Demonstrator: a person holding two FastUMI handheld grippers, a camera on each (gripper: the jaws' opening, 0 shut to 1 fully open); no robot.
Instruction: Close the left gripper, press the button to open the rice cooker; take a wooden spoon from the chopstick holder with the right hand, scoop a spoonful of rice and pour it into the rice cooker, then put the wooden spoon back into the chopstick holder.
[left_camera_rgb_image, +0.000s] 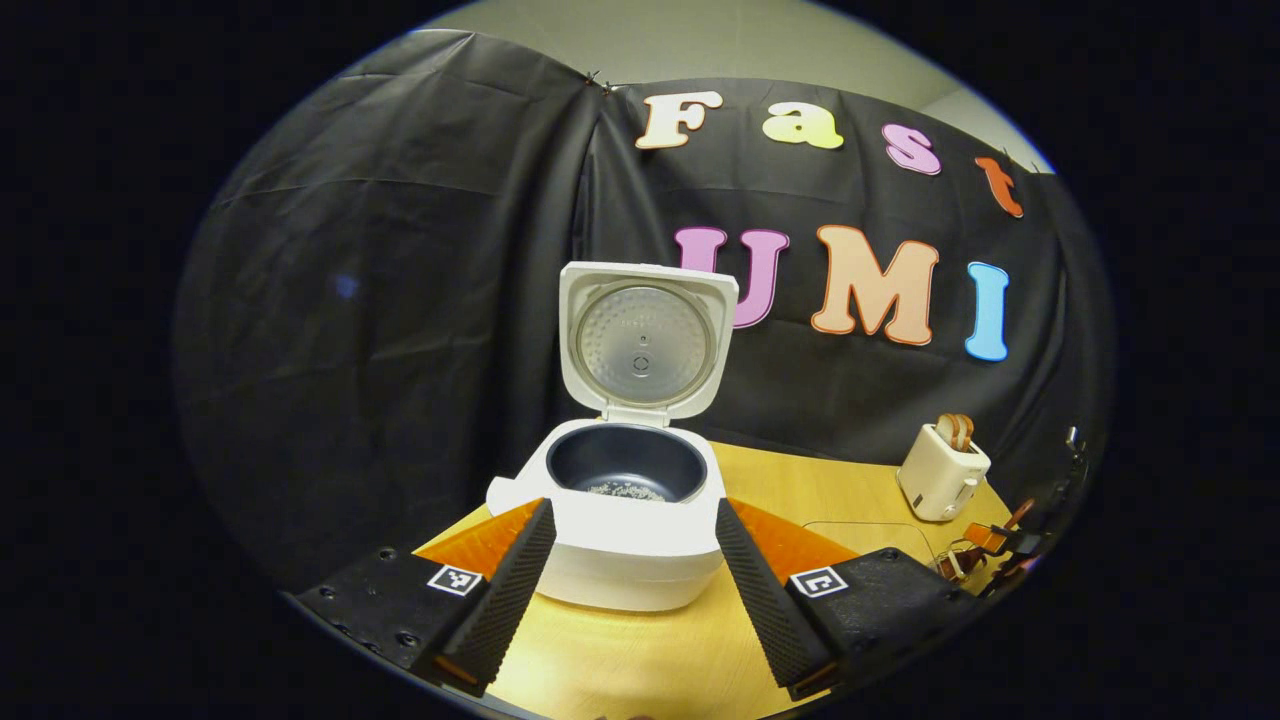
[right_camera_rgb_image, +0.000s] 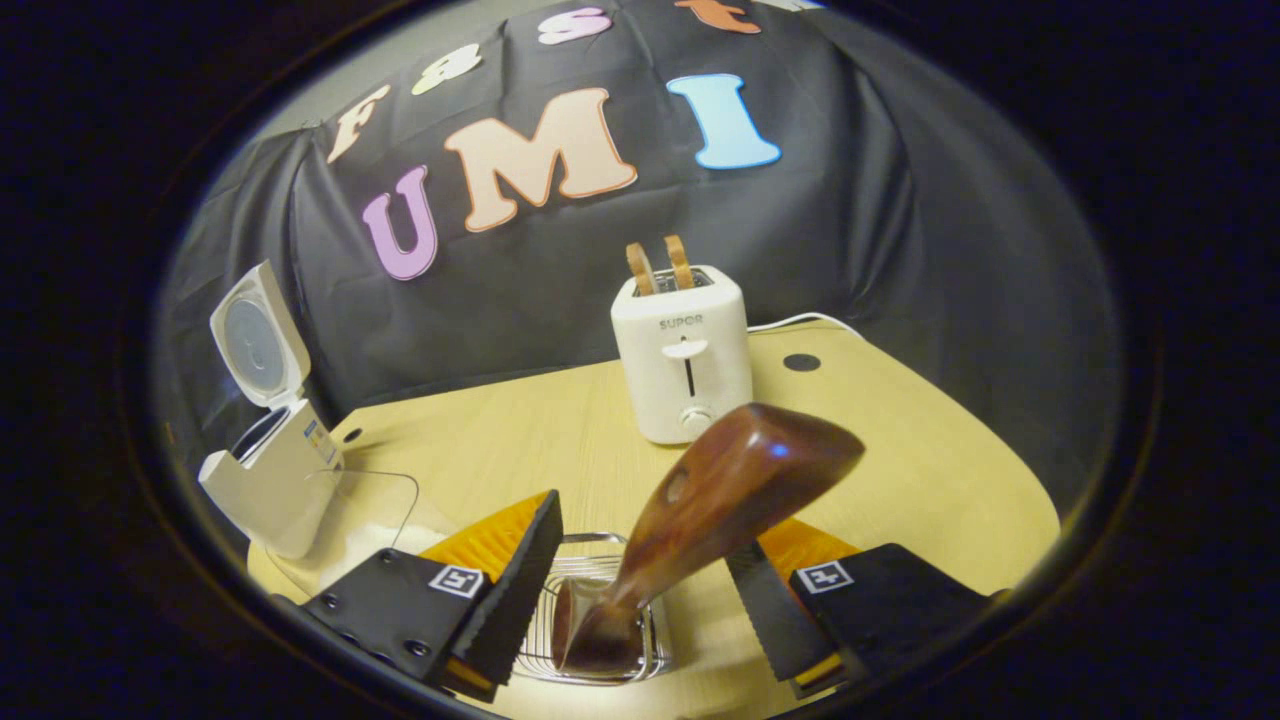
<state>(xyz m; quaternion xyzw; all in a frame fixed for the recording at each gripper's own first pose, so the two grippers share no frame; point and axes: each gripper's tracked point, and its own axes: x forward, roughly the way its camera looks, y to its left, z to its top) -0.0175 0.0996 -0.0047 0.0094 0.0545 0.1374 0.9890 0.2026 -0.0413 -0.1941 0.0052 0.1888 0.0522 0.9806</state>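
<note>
The left claw (left_camera_rgb_image: 635, 590) is spread wide and holds nothing; its two fingers frame the near side of the rice cooker (left_camera_rgb_image: 620, 520), which sits just beyond them on the bench (left_camera_rgb_image: 650, 650). The cooker's lid (left_camera_rgb_image: 645, 340) stands upright at the far side, and the dark inner pot (left_camera_rgb_image: 625, 463) lies exposed — a small scatter of white rice grains (left_camera_rgb_image: 627, 490) rests on its bottom.

The right claw (right_camera_rgb_image: 635, 590) is spread too, its fingers apart on either side of the wooden spoon (right_camera_rgb_image: 720, 500) without pressing it. The spoon stands tilted in the wire chopstick holder (right_camera_rgb_image: 600, 620) between the fingers — one end is down in the holder and the broad end leans up to the right. Beyond it on the bench stands a white toaster (right_camera_rgb_image: 685, 350) with two slices of bread (right_camera_rgb_image: 660, 265) poking from its slots. Far to the left in the right gripper view the cooker shows again, lid up.
</note>
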